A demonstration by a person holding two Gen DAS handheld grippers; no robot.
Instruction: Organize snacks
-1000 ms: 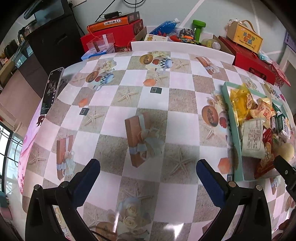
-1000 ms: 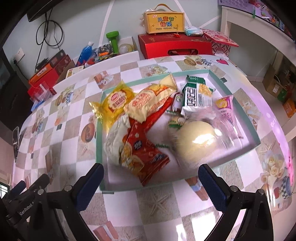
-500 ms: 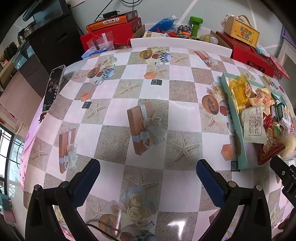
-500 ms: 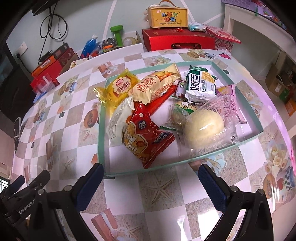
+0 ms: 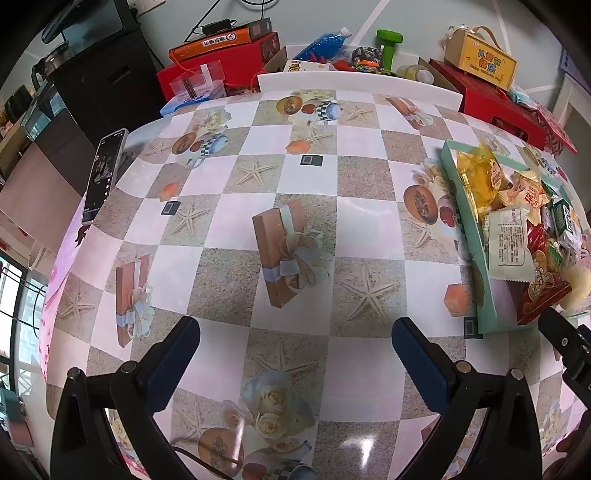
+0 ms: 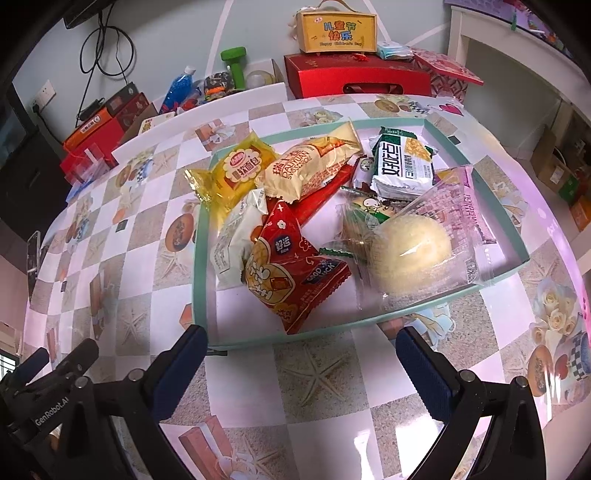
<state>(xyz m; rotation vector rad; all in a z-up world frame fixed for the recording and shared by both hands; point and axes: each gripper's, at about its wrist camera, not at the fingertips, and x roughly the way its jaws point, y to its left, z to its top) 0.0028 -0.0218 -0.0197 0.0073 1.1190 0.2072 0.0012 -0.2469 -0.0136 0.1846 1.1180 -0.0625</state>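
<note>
A shallow teal-rimmed tray (image 6: 202,258) (image 5: 480,280) holds several snack packs. Among them are a red triangular pack (image 6: 291,269), a round bun in clear wrap (image 6: 410,253), a yellow bread pack (image 6: 236,170), a cream roll pack (image 6: 314,166) and a green-white pack (image 6: 402,162). My right gripper (image 6: 301,354) is open just short of the tray's near rim, with nothing between its fingers. In the left wrist view my left gripper (image 5: 295,347) is open over bare tablecloth, with the tray to its right.
A phone (image 5: 103,173) lies at the table's left edge. Red boxes (image 6: 354,77), a yellow gift box (image 6: 338,29), a green dumbbell (image 6: 234,62) and a blue bottle (image 6: 177,88) stand behind the table. The other gripper's body (image 6: 48,373) shows at lower left.
Both grippers have drawn back and up from the table. In the right wrist view the tray now sits farther off and more of it shows. Both stay open.
</note>
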